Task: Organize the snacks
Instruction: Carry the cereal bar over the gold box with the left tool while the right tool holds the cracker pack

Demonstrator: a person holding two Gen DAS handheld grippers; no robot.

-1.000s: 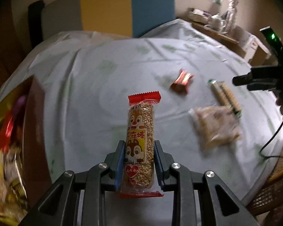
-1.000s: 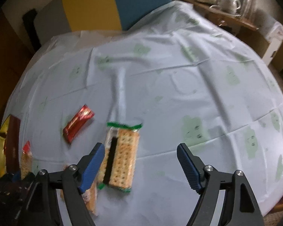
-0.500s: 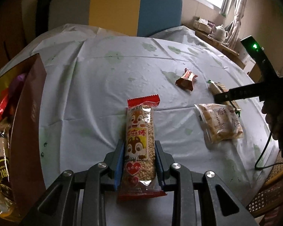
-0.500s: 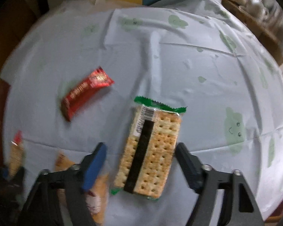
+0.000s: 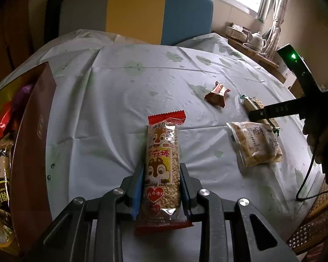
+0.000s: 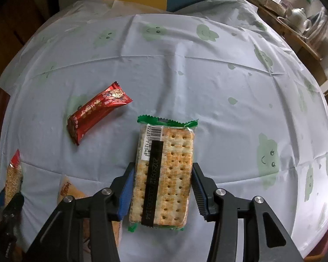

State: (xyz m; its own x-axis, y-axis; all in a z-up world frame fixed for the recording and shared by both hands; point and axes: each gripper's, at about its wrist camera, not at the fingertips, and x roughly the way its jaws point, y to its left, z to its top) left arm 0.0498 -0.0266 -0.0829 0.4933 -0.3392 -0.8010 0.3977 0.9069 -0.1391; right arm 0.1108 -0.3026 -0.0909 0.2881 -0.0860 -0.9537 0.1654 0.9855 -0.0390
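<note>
My left gripper (image 5: 160, 187) is shut on a long puffed-grain bar with a squirrel label (image 5: 163, 159), held above the table. A brown snack box (image 5: 30, 144) full of packets stands at the left. My right gripper (image 6: 161, 187) has its jaws around a green-edged cracker pack (image 6: 164, 170) on the cloth, pads close against its sides. A red candy bar (image 6: 96, 111) lies to its left and shows in the left wrist view (image 5: 217, 93). A clear biscuit bag (image 5: 254, 146) lies by the right gripper.
The table wears a pale cloth with green prints (image 6: 185, 65). A grey, yellow and blue chair back (image 5: 135, 11) stands behind it. A side shelf with a teapot (image 5: 257, 39) is at the far right. A cable (image 5: 306, 174) hangs off the right gripper.
My right gripper has come down over the cracker pack and narrowed its jaws around it. My left gripper has kept hold of the grain bar, and the box has come more into view.
</note>
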